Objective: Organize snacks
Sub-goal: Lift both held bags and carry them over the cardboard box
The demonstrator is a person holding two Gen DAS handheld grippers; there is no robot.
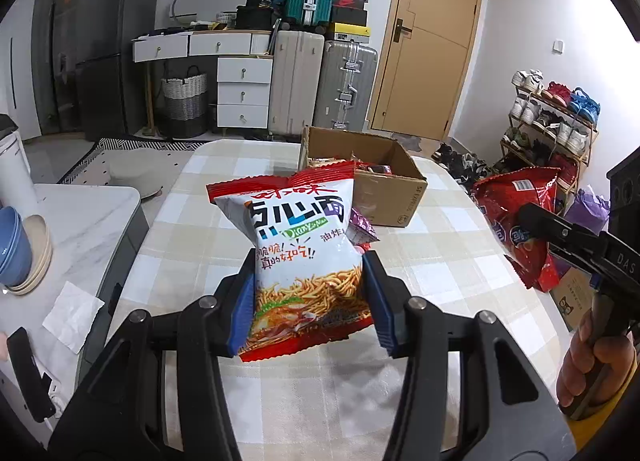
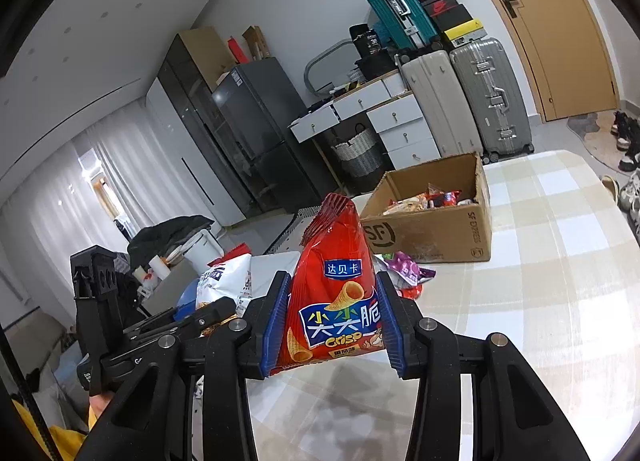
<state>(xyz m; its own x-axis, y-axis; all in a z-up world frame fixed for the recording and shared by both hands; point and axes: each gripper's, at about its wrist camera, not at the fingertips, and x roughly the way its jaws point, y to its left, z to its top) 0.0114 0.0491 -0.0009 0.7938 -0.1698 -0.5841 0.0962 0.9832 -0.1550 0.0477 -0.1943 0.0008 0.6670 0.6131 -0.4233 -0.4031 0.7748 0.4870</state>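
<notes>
A: What's in your left gripper (image 1: 310, 301)?

B: A white noodle snack bag (image 1: 304, 257), red along its top and bottom seams. Your blue pads (image 1: 242, 315) are clamped on its lower half, and it stands upright, lifted off the tabletop (image 1: 192, 253).

A: And your right gripper (image 2: 334, 325)?

B: It's closed on a red crisp bag (image 2: 334, 301), pads pressing both sides, the bag upright and clear of the checked cloth.

A: Where's the cardboard box (image 2: 432, 237)?

B: Toward the far edge of the tabletop, flaps open. You can see a jumble of small wrapped snacks (image 2: 434, 199) inside, filling only the bottom.

A: Anything loose?

B: A purple packet (image 2: 406, 267) lies on the cloth just in front of the box, with something red beside it.

A: And off the tabletop?

B: Stacked bowls (image 1: 16, 253) on the side counter past your left edge.
</notes>
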